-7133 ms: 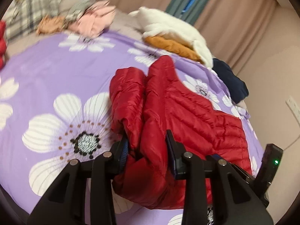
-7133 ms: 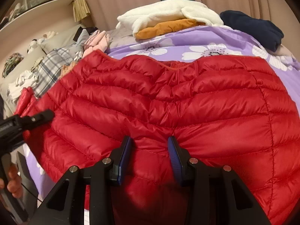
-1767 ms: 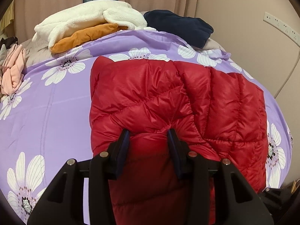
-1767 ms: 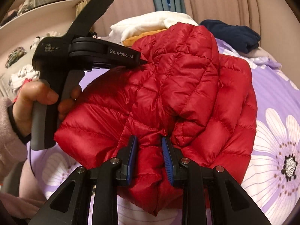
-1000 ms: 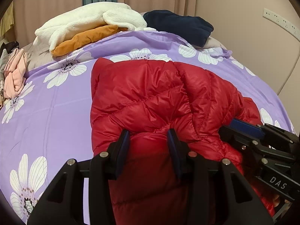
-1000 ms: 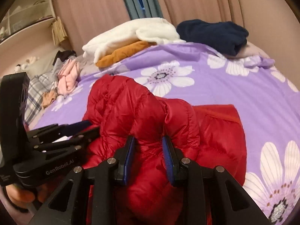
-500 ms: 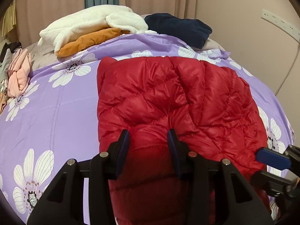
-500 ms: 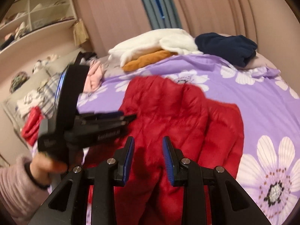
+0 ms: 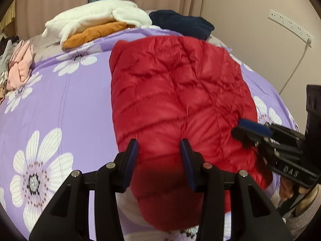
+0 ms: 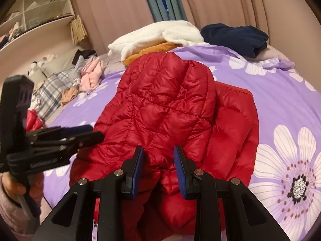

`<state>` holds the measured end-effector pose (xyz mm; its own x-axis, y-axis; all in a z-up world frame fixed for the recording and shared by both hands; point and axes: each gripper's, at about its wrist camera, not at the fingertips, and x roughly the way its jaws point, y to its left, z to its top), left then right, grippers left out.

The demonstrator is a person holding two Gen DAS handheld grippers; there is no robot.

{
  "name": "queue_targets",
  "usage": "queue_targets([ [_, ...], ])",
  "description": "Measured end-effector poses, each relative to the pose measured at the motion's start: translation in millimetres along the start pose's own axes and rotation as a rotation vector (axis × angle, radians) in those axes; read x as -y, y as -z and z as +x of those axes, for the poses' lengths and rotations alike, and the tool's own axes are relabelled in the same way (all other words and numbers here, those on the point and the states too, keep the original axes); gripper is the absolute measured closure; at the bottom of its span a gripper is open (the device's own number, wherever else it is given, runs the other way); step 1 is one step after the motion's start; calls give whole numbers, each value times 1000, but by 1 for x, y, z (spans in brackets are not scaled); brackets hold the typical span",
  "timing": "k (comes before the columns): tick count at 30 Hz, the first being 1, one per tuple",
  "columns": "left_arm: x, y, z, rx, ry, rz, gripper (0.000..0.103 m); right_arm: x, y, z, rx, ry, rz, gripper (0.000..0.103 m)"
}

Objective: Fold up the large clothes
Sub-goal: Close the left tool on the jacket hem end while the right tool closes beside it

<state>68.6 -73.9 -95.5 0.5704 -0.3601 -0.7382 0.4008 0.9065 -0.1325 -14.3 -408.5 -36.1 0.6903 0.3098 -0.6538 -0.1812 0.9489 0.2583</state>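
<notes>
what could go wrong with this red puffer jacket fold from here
1. The red puffer jacket looks puffy and slick; with both grippers open and off it, the top layer may spring up or slide off the fold.
2. Its near end reaches the edge of the purple floral bedspread, so it could slip off.
3. The left gripper and right gripper are close together over the jacket; a careless move could knock them together or snag the fabric.

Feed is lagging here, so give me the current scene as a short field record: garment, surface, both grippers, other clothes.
garment: red puffer jacket, folded into a compact bundle, lying flat
surface: purple floral bedspread
left gripper: jaws open, over the jacket's near edge, no fabric pinched
right gripper: jaws open, at the near edge
far stack: white fleece on orange garment
beside it: navy garment
far left: pink clothes
</notes>
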Motion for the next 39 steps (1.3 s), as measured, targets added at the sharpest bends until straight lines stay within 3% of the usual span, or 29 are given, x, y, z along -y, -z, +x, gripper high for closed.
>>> queue_targets([
  [8,-2,10,14,-31,1,-15,56,0,4,5,-14,13,4,73],
  [32,-7,25,8,-68,27,-24,48,6,13,-1,-50,16,51,71],
  [39,-17,24,7,-76,59,-83,40,9,15,3,-51,8,71,70],
])
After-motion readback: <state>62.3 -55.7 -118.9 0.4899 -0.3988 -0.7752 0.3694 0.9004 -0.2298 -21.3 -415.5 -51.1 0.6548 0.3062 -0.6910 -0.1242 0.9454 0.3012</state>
